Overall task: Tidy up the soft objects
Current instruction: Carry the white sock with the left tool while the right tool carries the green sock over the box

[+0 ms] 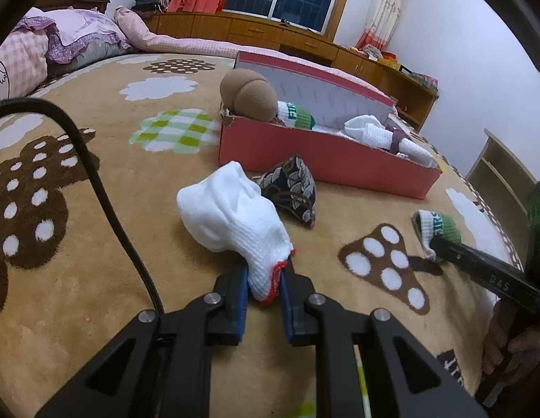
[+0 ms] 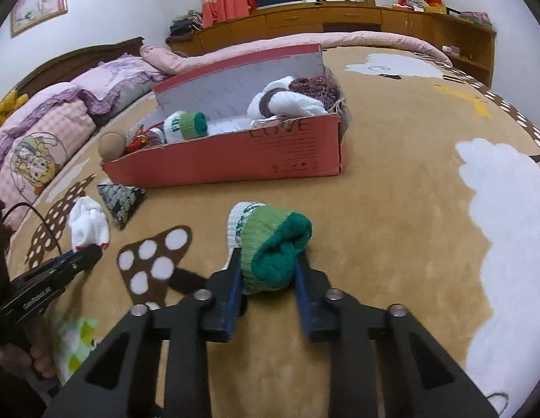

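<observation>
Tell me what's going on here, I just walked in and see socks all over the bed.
A person is sorting soft items into the red shoebox. The left gripper clamps a white sock; the right gripper clamps a green rolled sock. A dark patterned pouch lies by the box.

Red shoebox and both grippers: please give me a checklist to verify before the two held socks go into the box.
1. Left gripper grips the white sock at its red-edged cuff: ok.
2. Right gripper is closed on the green-and-white sock: ok.
3. Red shoebox is open, lid upright behind: ok.
4. Free room in the box middle, between the matching green sock and the white bundle: ok.
5. Black patterned pouch lies between the white sock and the box: not ok.
6. Socks are lifted off the blanket: cannot tell.
</observation>
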`<state>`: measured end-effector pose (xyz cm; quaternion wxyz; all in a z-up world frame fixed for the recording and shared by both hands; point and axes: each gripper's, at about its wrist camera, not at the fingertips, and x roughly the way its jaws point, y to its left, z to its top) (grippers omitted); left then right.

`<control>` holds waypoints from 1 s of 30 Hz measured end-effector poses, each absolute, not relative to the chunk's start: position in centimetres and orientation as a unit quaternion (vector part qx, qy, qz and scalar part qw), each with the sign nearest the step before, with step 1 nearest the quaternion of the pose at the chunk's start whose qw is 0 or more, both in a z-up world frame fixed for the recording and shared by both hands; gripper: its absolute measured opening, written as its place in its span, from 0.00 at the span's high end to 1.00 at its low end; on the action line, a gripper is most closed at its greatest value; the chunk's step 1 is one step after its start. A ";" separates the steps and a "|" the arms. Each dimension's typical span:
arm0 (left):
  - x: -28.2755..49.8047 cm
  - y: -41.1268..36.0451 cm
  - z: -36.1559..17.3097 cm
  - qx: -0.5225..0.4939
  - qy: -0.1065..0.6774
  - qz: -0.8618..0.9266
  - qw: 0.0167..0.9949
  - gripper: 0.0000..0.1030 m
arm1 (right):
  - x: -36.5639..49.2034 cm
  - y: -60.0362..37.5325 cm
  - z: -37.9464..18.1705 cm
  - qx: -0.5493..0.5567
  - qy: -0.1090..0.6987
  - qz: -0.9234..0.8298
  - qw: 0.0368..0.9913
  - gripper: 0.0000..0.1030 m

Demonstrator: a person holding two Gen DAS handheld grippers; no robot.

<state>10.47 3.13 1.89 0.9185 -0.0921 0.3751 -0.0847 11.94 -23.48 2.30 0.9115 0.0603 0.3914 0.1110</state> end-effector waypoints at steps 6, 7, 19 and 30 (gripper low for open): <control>10.4 3.0 1.9 -0.087 0.375 -0.082 0.919 0.84 | 10.0 -22.8 2.4 0.044 0.374 0.128 0.918 0.77; 10.4 2.9 1.9 -0.084 0.375 -0.081 0.920 0.84 | 9.6 -22.5 2.3 0.036 0.372 0.131 0.918 0.77; 10.7 2.6 3.3 -0.071 0.371 -0.097 0.921 0.85 | 8.8 -22.9 2.4 0.058 0.361 0.139 0.920 0.77; 13.0 3.1 9.0 -0.036 0.276 -0.116 0.953 0.85 | 10.2 -23.3 6.4 0.071 0.305 0.173 0.934 0.77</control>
